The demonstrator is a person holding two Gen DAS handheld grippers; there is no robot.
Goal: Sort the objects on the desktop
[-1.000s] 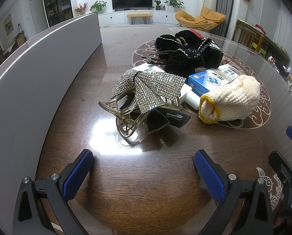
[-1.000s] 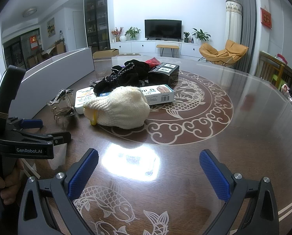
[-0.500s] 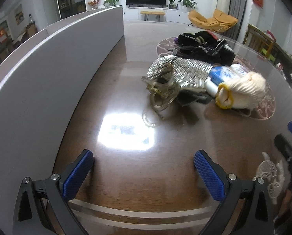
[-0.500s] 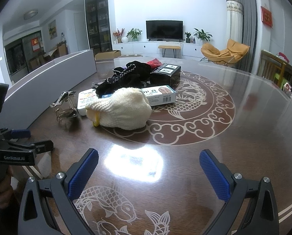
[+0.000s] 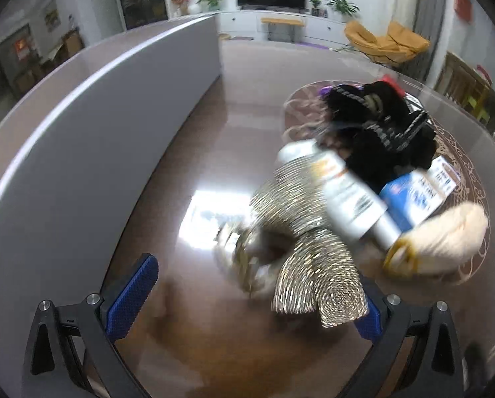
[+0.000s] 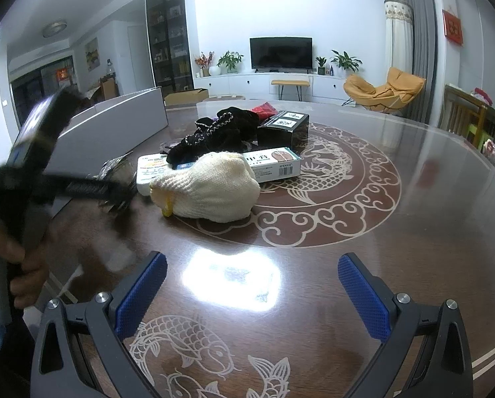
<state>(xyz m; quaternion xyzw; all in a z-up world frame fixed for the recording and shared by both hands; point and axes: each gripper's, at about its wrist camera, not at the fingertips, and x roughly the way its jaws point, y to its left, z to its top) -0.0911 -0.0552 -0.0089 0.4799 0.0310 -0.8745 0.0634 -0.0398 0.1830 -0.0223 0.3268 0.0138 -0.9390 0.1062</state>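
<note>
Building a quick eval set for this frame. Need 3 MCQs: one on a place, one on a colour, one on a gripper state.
1. In the right wrist view, where does the cream knit glove lie relative to the black box?
A. Behind it, nearer the TV
B. In front of it, nearer the camera
C. On top of it

2. What colour are the pads on the right gripper?
A. Blue
B. Red
C. Green

3. What is the state of the left gripper?
A. Shut on the glove
B. Open, holding nothing
C. Shut on the sequined hair clip

Answers:
1 B: the glove sits lower in the frame, the box beyond it toward the TV.
2 A: both pads show blue textured faces.
3 B: its jaws stand wide apart, the blurred clip lying ahead on the table, not clamped.
</note>
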